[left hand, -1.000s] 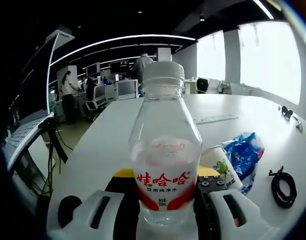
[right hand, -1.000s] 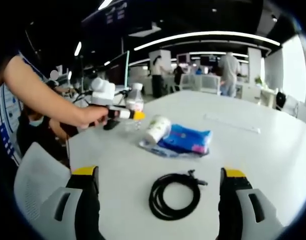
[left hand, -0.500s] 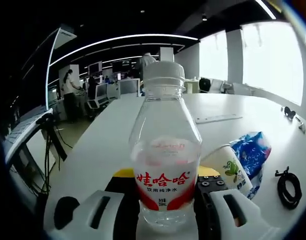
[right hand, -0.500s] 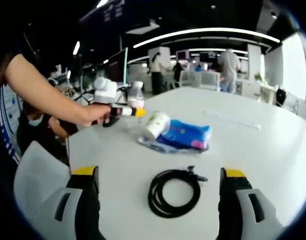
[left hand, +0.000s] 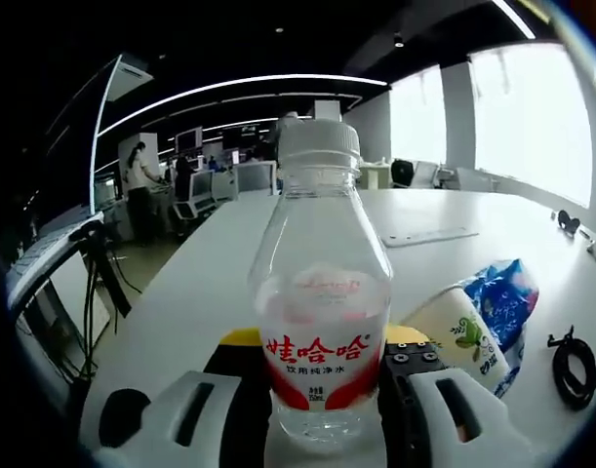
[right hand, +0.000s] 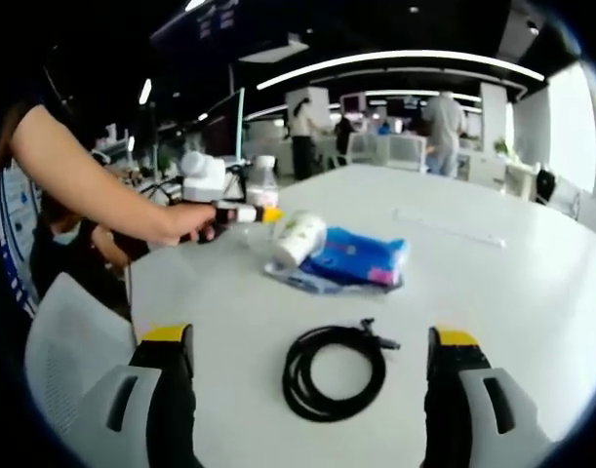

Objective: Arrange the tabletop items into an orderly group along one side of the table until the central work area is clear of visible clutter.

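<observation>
My left gripper (left hand: 322, 390) is shut on a clear water bottle (left hand: 322, 292) with a white cap and a red and white label, held upright above the white table (left hand: 200, 283). Right of it a paper cup (left hand: 460, 336) lies on its side against a blue packet (left hand: 502, 297). In the right gripper view the left gripper (right hand: 263, 214) holds the water bottle (right hand: 262, 185) at the table's far left, beside the paper cup (right hand: 298, 237) and blue packet (right hand: 361, 258). My right gripper (right hand: 307, 390) is open, with a coiled black cable (right hand: 335, 370) on the table between its fingers.
A long pale strip (right hand: 449, 227) lies further along the white table (right hand: 493, 292). The black cable (left hand: 574, 364) sits at the right of the left gripper view. A monitor on a stand (left hand: 83, 214) is off the table's left edge, people stand at desks behind, and a white chair (right hand: 68, 341) is near me.
The left gripper with the bottle has drifted slightly left, so cup, packet and cable sit further right in its view. The right gripper has barely moved.
</observation>
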A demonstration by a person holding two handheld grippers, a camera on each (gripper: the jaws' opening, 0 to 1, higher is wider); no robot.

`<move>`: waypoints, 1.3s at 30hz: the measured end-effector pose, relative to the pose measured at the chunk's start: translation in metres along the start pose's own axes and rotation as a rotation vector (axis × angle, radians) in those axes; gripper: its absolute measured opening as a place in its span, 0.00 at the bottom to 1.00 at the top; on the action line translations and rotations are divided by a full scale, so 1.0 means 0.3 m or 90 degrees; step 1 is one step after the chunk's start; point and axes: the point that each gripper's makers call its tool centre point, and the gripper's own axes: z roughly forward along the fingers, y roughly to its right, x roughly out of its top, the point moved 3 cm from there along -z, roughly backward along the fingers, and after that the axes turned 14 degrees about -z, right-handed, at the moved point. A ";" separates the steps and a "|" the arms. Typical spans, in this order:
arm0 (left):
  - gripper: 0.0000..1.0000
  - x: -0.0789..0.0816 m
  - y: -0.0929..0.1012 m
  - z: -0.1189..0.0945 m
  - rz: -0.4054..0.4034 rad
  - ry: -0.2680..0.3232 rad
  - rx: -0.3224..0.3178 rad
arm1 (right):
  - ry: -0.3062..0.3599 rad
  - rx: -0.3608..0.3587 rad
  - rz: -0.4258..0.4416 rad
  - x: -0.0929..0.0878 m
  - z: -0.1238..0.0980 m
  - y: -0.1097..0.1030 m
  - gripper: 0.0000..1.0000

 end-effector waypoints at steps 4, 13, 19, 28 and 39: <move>0.40 0.007 -0.006 0.008 0.002 0.005 0.008 | -0.001 0.002 -0.004 0.004 0.005 -0.006 0.98; 0.41 0.019 -0.014 0.031 0.002 0.020 0.008 | -0.010 0.011 -0.019 -0.003 0.014 -0.015 0.98; 0.41 0.024 -0.024 0.040 0.003 0.024 0.009 | -0.013 0.011 -0.018 -0.006 0.013 -0.013 0.97; 0.41 0.015 -0.039 0.047 0.005 0.016 0.012 | -0.015 0.007 -0.010 -0.012 0.011 -0.005 0.97; 0.41 0.023 -0.055 0.068 0.008 0.012 0.013 | -0.018 0.006 -0.009 -0.015 0.009 -0.006 0.97</move>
